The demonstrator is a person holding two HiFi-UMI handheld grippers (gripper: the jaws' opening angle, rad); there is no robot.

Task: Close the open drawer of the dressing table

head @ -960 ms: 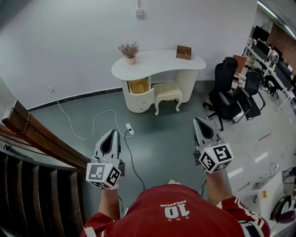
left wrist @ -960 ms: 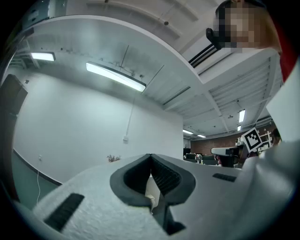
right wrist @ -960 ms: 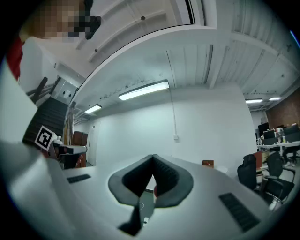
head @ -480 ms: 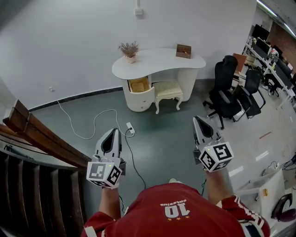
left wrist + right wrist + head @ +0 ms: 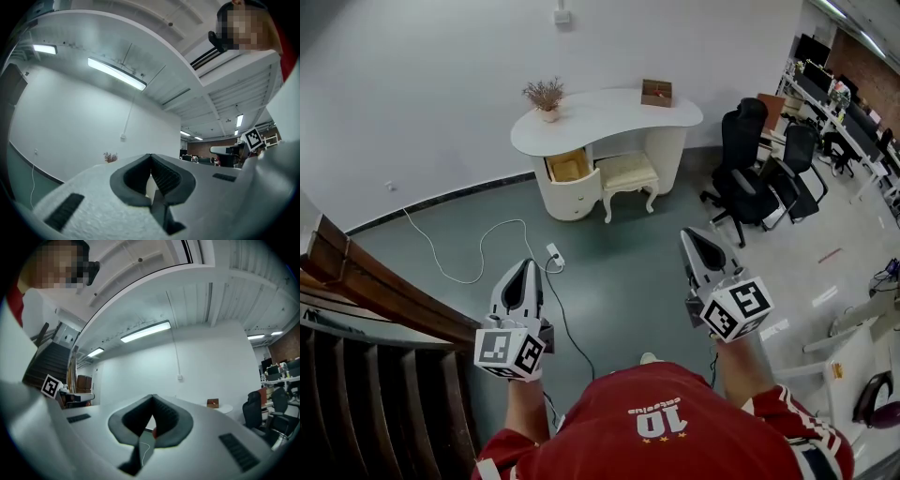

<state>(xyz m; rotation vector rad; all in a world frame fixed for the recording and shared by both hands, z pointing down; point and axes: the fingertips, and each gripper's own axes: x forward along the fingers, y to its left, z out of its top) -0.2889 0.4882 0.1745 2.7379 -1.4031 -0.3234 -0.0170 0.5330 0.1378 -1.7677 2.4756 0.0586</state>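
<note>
The white dressing table (image 5: 609, 114) stands against the far wall, several steps away. Its drawer (image 5: 568, 168) on the left side stands pulled open and shows a wooden inside. A cream stool (image 5: 627, 174) sits under the table's middle. My left gripper (image 5: 526, 269) is held low at the left, shut and empty. My right gripper (image 5: 693, 237) is held at the right, also shut and empty. Both point towards the table from far off. In the left gripper view the left gripper (image 5: 151, 157) has its pads pressed together. In the right gripper view the right gripper (image 5: 152, 400) also meets at the tips.
A dried plant (image 5: 545, 95) and a small brown box (image 5: 656, 92) stand on the tabletop. A white cable with a power strip (image 5: 553, 253) lies on the floor between me and the table. Black office chairs (image 5: 750, 173) crowd the right. A wooden stair rail (image 5: 375, 291) runs at the left.
The table and the room have slid a little to the left in the head view. Both grippers stay shut and held out in front.
</note>
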